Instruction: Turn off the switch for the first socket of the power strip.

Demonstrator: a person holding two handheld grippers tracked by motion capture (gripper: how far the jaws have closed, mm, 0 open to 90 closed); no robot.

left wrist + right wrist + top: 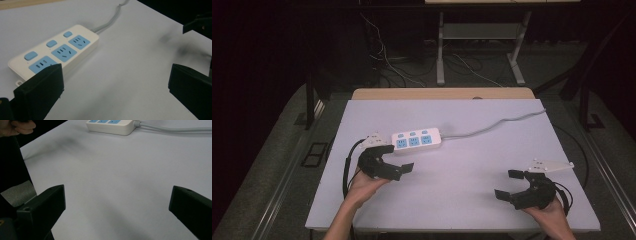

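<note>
Holding our left gripper [398, 161] wide at the power strip's [416, 139] 7 o'clock to reach it, we rest our right gripper [508, 184] wide, well apart.

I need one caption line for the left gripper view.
Open left hand-held gripper beside a white power strip on the table.

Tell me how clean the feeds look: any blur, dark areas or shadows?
High view: table evenly lit, surroundings dark. Left gripper view: power strip fairly sharp, near jaws soft, dark smudged shadows at right. Right gripper view: the strip cropped at top, a faint shadow beside it.
</note>
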